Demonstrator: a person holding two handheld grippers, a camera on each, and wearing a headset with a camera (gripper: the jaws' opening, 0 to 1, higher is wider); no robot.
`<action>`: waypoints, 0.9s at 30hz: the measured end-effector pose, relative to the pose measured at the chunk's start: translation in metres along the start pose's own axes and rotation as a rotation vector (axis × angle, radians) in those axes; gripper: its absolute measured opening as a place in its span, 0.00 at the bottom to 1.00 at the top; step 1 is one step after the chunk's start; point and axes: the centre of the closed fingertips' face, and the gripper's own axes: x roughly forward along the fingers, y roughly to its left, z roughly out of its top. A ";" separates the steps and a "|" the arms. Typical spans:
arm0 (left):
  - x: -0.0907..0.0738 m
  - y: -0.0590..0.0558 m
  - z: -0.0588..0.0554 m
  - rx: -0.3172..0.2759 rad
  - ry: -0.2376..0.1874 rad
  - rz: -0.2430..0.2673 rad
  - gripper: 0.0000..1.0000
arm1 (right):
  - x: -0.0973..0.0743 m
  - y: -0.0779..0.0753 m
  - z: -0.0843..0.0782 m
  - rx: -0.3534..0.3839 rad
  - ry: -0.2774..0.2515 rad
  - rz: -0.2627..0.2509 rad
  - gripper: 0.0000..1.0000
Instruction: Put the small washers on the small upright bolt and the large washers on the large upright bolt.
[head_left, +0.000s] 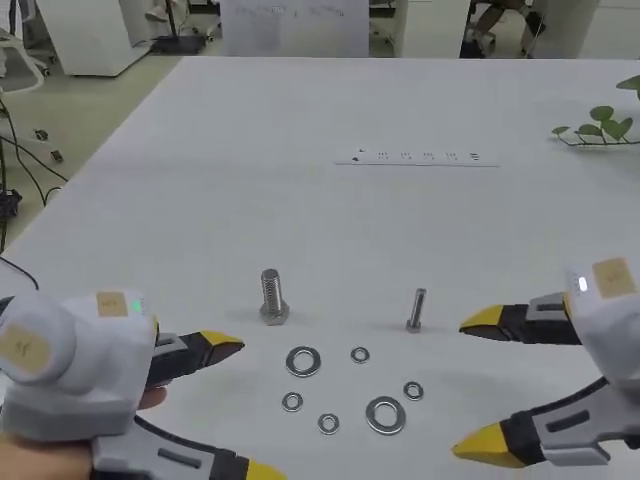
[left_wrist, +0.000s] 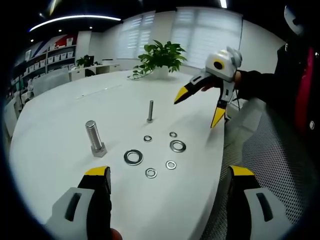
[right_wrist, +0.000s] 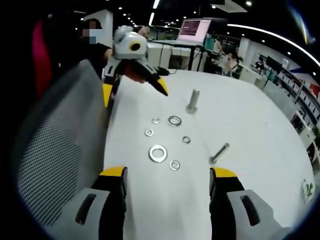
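- Left gripper (head_left: 252, 408) and right gripper (head_left: 463, 386) hover over the white table (head_left: 400, 230), jaws wide apart, empty.
- Six washers (head_left: 303, 361) lie loose on it, near the upright large bolt (head_left: 272, 297) and small bolt (head_left: 417, 310).

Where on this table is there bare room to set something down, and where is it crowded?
Free: the wide tabletop from the label strip down to the large bolt and small bolt, and the gap between them. Crowded: the washers nearer the person, hemmed by the left hand-held gripper and right hand-held gripper, both open.
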 end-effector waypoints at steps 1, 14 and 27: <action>0.000 0.000 0.000 0.000 -0.001 0.001 0.97 | 0.000 0.000 0.000 -0.006 0.005 0.003 0.67; -0.001 -0.002 0.002 -0.009 -0.015 0.014 0.97 | 0.016 0.000 0.006 -0.091 0.065 0.069 0.64; -0.002 -0.002 0.004 -0.010 -0.024 0.021 0.97 | 0.029 0.006 0.006 -0.152 0.128 0.130 0.62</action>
